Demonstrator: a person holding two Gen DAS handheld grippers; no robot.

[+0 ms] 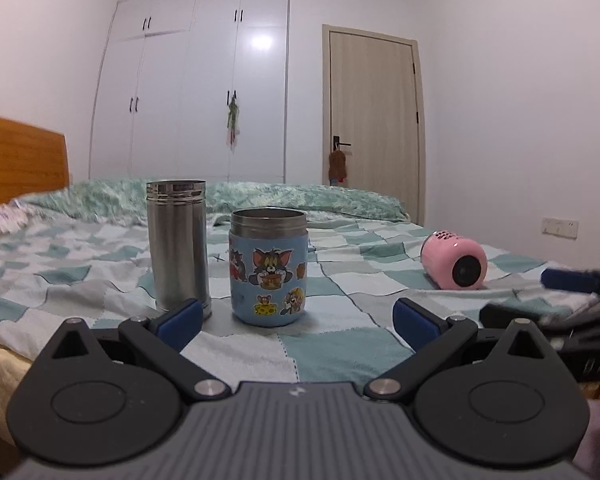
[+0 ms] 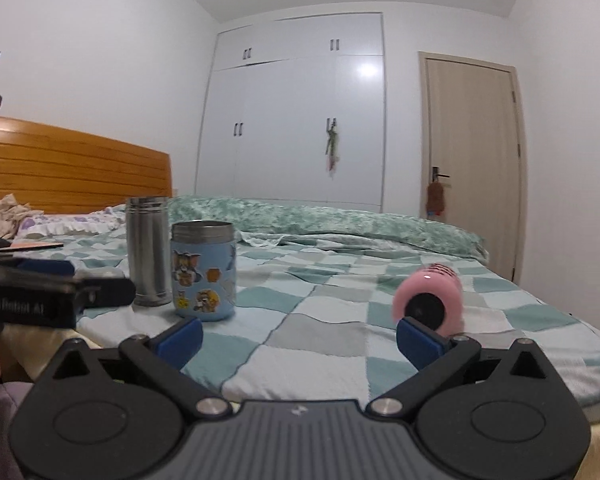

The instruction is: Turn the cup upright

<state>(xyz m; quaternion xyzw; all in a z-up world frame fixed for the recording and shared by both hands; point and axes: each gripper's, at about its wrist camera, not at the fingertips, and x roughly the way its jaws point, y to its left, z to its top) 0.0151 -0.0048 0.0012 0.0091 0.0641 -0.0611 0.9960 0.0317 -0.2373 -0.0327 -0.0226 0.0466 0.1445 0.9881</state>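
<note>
Black linkage tongs (image 1: 298,322), blue pads (image 1: 180,317), silver pivot screws.

Three cups on the bed (image 1: 340,344) — steel cup (image 1: 178,244), cartoon cup (image 1: 269,270), pink cup (image 1: 454,260).

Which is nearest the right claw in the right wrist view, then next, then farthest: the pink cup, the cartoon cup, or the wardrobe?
1. Pink cup: on its side, just beyond the right claw's right finger.
2. Cartoon cup: upright, ahead and left, next to the steel flask.
3. Wardrobe: against the far wall, past the bed.
</note>
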